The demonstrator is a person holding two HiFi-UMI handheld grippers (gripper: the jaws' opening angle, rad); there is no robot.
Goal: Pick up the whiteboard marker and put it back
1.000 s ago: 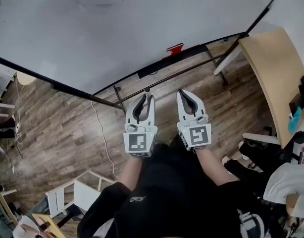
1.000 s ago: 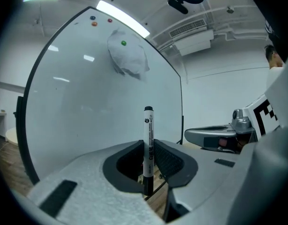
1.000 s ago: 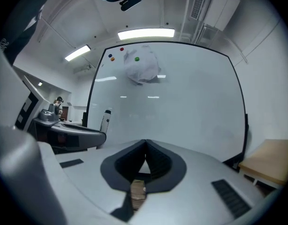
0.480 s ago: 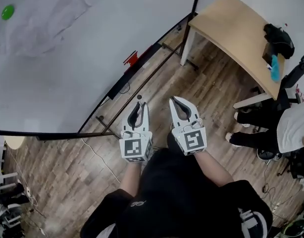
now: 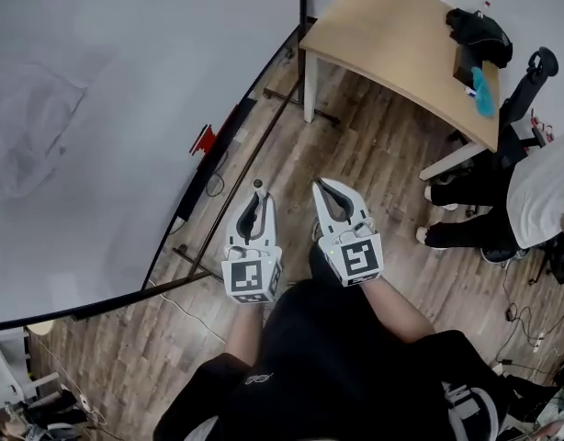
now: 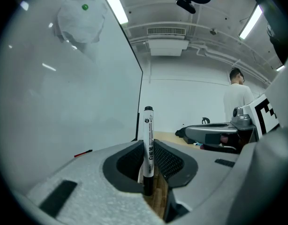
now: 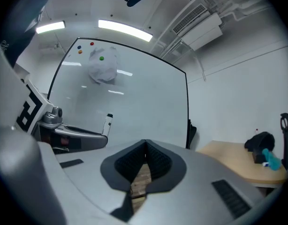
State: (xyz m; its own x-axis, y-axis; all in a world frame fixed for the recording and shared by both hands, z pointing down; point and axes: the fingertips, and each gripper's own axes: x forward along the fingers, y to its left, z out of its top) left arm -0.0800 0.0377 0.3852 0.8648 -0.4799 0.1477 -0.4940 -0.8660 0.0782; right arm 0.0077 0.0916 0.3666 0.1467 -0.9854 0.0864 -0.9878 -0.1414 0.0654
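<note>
A white whiteboard marker [image 6: 148, 146] with a black cap stands upright between the jaws of my left gripper [image 6: 148, 161], which is shut on it. In the head view the left gripper [image 5: 256, 211] is held over the wooden floor, the marker [image 5: 259, 188] sticking out at its tip. My right gripper [image 5: 333, 203] floats beside it, shut with nothing between its pads; the right gripper view shows its tips [image 7: 145, 146] meeting. The marker [image 7: 107, 124] also shows there at the left. The whiteboard [image 5: 107, 108] stands to the left, with a red piece [image 5: 203, 140] on its black tray.
A wooden table [image 5: 401, 44] stands ahead to the right with a black bag [image 5: 478, 28] and a teal item [image 5: 483, 92] on it. A person in a white shirt [image 5: 544, 191] and a chair [image 5: 530, 76] are at the right. The whiteboard's stand legs [image 5: 264, 127] cross the floor.
The whole view has swung right: the whiteboard has slid to the left and the table has come into the middle top. Both grippers keep their pose side by side, the marker still held.
</note>
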